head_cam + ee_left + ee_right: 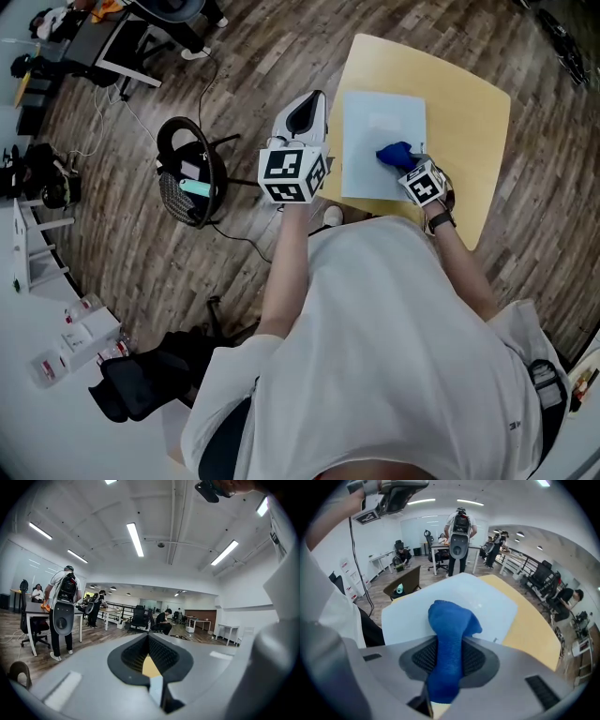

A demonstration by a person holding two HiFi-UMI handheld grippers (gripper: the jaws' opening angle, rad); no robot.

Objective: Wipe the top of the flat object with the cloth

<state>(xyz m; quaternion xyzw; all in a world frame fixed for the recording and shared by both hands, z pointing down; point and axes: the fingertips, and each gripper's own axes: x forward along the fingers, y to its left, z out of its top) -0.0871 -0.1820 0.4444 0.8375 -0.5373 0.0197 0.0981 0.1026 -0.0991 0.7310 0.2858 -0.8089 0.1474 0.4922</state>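
Right claw (405, 167) clamped tight on the blue cloth (394, 153), cloth down on the flat white sheet (375, 122); left claw (314, 101) just left of the sheet, seemingly closed, empty.

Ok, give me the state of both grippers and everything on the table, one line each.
Blue cloth: bunched, clamped in the jaws, free end on the board.
White board: lying flat on the yellow table.
Right gripper: shut on the blue cloth.
Left gripper: jaws together, nothing between them, held beside the table's left edge.
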